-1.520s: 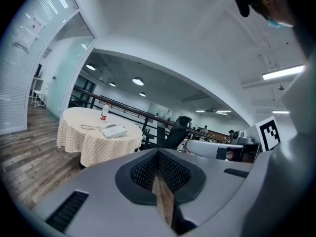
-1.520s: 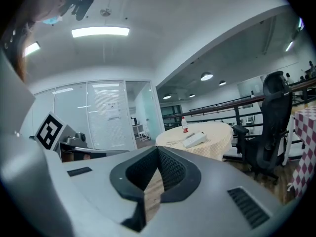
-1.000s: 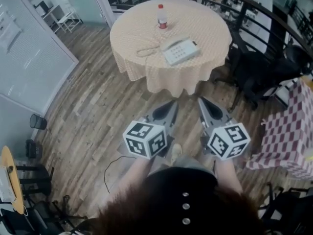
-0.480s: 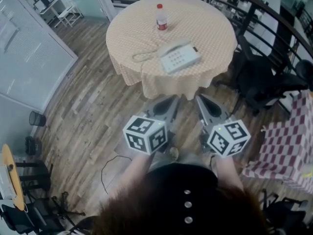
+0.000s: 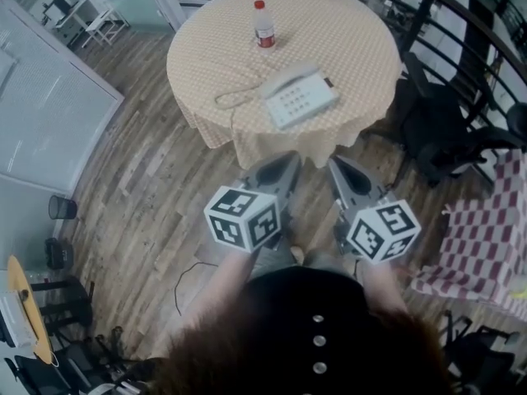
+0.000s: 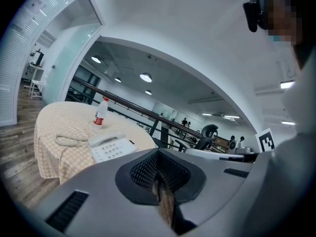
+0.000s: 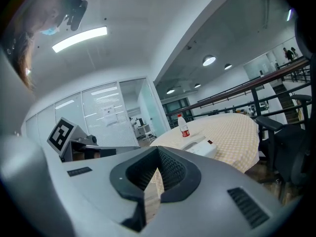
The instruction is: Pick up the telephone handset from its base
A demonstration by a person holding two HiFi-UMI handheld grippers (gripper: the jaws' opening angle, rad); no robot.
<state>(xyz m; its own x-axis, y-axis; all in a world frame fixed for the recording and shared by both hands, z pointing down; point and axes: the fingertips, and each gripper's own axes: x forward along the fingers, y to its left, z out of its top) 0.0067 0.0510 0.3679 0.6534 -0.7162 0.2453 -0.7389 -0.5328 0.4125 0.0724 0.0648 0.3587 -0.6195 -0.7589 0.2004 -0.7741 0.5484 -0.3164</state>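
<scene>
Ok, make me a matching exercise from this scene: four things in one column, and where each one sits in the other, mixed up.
1 bottle
2 telephone
3 cord
4 checked cloth

A lying on the table, left of the telephone
B off the table, at the head view's right edge
C standing upright at the table's far side
D white, near the table's front edge

Pairs: 1-C, 2-D, 3-A, 4-B

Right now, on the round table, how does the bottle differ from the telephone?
The bottle stands upright; the telephone lies flat. The bottle has a red cap and a red label; the telephone is white with a keypad. The bottle is farther from the person, the telephone nearer, with a cord at its left. Both rest on the checked tablecloth.
</scene>
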